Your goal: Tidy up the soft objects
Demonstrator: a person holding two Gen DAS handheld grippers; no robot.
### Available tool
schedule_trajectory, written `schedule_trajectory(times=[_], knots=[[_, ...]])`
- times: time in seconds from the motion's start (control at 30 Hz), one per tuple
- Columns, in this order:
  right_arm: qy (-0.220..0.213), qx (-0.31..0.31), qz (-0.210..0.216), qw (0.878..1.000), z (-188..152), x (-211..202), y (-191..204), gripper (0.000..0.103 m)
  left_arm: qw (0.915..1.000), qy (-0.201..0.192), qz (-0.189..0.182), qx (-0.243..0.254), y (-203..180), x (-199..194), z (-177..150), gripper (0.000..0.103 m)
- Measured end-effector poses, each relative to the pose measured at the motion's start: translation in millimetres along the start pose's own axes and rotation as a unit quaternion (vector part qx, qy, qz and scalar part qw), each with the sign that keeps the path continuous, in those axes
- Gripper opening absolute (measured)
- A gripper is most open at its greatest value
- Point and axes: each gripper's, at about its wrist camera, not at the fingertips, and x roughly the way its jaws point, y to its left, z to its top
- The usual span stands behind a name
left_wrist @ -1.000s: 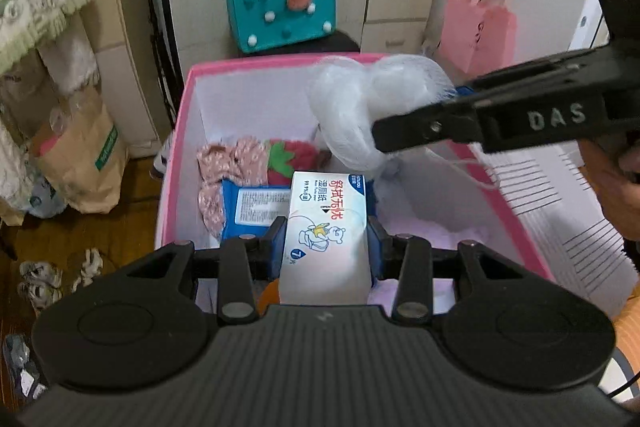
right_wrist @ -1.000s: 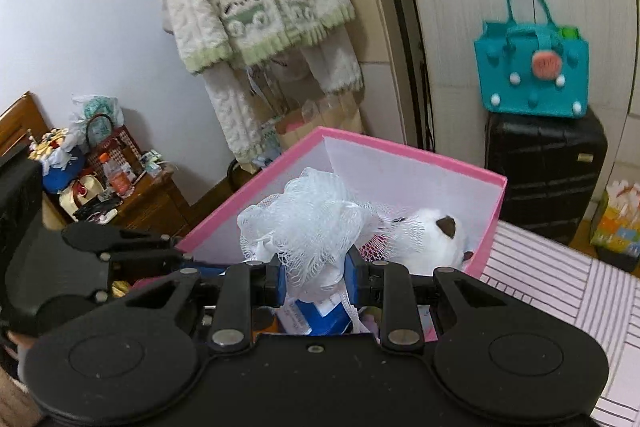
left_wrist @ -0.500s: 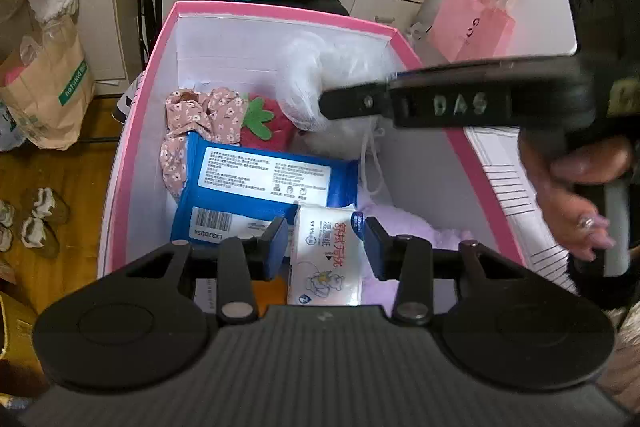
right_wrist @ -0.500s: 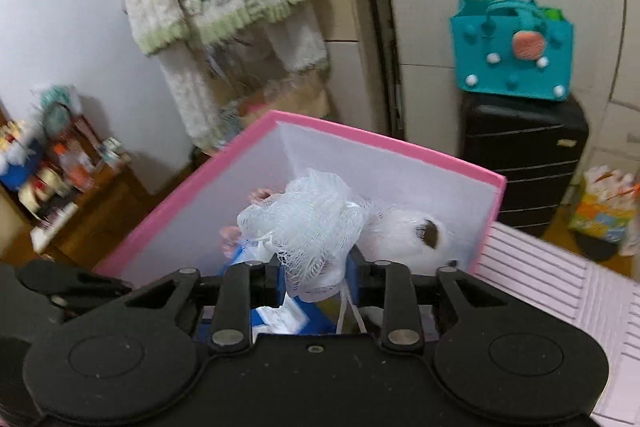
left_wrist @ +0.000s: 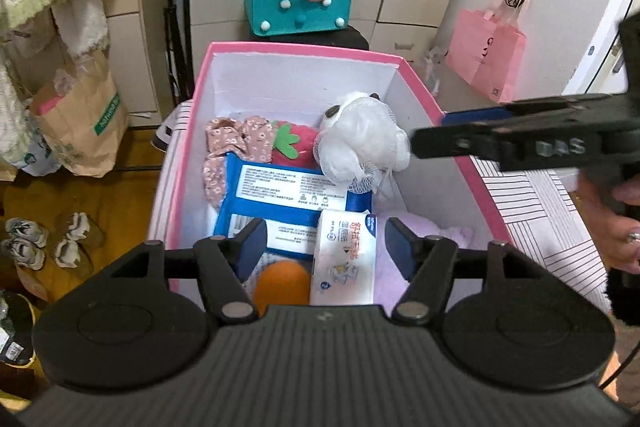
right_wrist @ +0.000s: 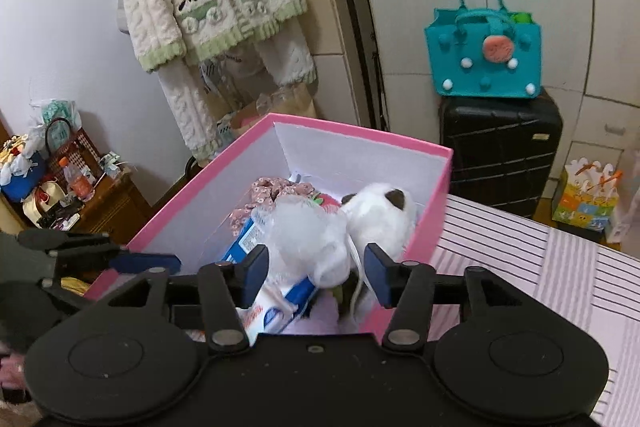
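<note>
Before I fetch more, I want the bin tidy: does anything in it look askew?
The white tissue pack stands tilted on end against the blue wipes pack; the mesh pouf sits loosely on top.

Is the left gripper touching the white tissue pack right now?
Apart. In the left wrist view the left gripper is opening, and clear gaps show between both blue pads and the white tissue pack lying in the pink box.

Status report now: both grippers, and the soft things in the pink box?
Both jaws opening, nothing gripped. Tissue pack and mesh sponge lie in pink box. Nothing in the way.
</note>
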Motion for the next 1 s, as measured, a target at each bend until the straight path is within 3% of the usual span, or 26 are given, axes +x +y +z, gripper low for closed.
schedule_trajectory(times=[0.3, 0.37, 0.47, 0.53, 0.63, 0.73, 0.83, 1.0], knots=[[-0.010, -0.016, -0.016, 1.000, -23.3, -45.3, 8.3, 0.069, 0.9994, -0.022, 0.023, 0.013, -17.4, -30.8, -9.1, 0.079], [-0.007, -0.016, -0.019, 1.000, -27.5, -54.5, 8.7, 0.074, 0.9992, -0.025, 0.024, 0.017, -24.0, -37.2, -12.1, 0.080], [0.003, -0.013, -0.027, 1.000, -33.5, -65.2, 9.7, 0.090, 0.9993, -0.022, 0.021, 0.022, -31.8, -44.3, -14.1, 0.091], [0.017, -0.002, -0.056, 0.998, -36.2, -70.6, 9.7, 0.095, 0.9991, -0.022, 0.027, 0.026, -37.5, -48.8, -14.1, 0.098], [0.040, 0.001, -0.119, 0.992, -40.1, -79.5, 11.5, 0.095, 0.9982, -0.019, 0.041, 0.039, -46.2, -55.6, -14.0, 0.098], [0.052, -0.027, -0.124, 0.991, -45.1, -95.4, 12.8, 0.095, 0.9972, -0.014, 0.060, 0.042, -52.7, -64.0, -12.4, 0.100], [0.013, -0.017, -0.112, 0.993, -53.4, -121.8, 10.7, 0.095, 0.9952, -0.007, 0.088, 0.041, -60.7, -73.3, -10.5, 0.100], [-0.025, -0.003, -0.118, 0.993, -65.4, -155.2, 13.3, 0.095, 0.9939, -0.010, 0.085, 0.070, -77.8, -91.4, -10.9, 0.100]])
